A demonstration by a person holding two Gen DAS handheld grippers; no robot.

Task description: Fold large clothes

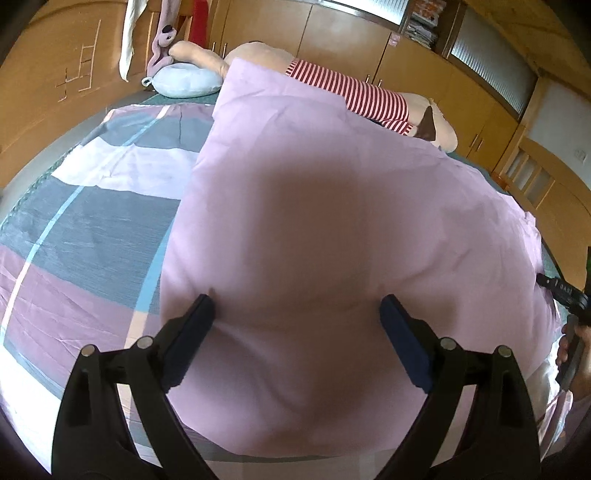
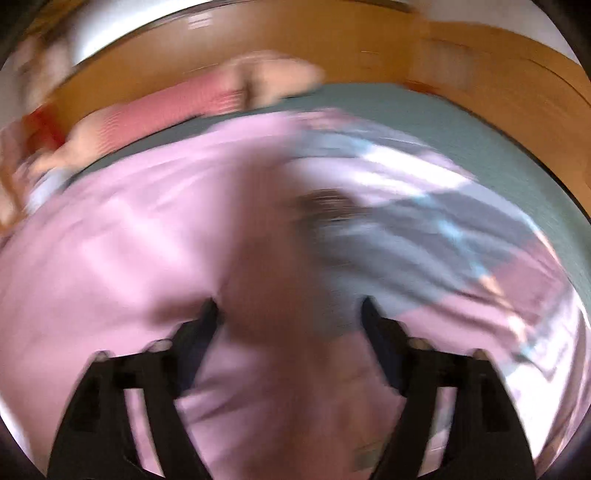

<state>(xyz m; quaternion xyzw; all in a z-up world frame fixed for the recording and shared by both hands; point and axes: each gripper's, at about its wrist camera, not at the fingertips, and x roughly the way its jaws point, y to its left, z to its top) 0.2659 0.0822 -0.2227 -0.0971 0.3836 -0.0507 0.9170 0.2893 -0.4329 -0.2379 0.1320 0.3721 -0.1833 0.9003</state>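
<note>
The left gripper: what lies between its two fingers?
In the left wrist view, the left gripper stands open over the pink cloth. Only that cloth's smooth surface shows between the fingers; nothing else lies there.

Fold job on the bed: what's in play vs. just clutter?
In play: pink sheet; left gripper and right gripper, jaws open over it.

Clutter: striped plush toy, pale round cushion, patterned bedspread, wooden cabinets.
</note>
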